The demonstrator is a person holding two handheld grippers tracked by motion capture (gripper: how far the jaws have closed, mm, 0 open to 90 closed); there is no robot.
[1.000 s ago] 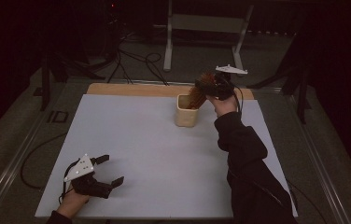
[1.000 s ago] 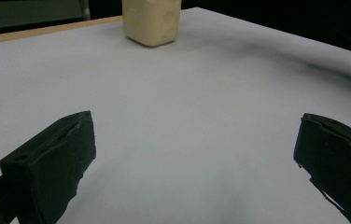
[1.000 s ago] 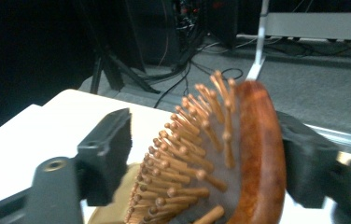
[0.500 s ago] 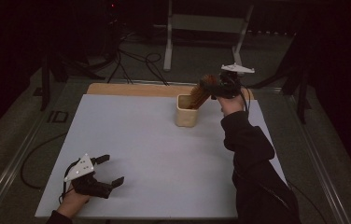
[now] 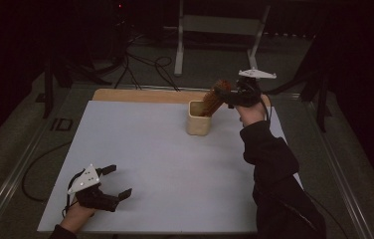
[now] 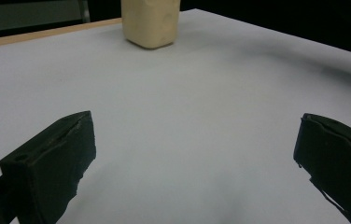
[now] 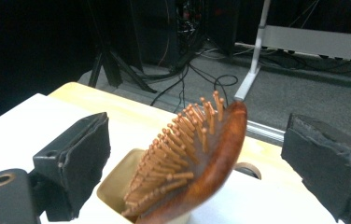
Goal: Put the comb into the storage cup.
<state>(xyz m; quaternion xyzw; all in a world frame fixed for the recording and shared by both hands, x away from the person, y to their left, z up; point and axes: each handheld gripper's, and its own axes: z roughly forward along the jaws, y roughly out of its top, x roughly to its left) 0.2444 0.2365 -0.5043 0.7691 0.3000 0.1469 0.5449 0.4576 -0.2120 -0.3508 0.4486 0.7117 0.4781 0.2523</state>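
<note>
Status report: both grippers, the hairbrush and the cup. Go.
Right gripper open, jaws just released, clear of hairbrush. Hairbrush standing tilted in cream cup, bristle head up. Left gripper open, idle at near table edge. Nothing obstructing.

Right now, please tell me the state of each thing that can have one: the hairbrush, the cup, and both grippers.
hairbrush: standing in the cup, leaning, bristle head up, released
cup: upright on the table, holds the brush
right gripper: open, jaws just opened, either side of the brush head
left gripper: open, empty, low over the table
</note>
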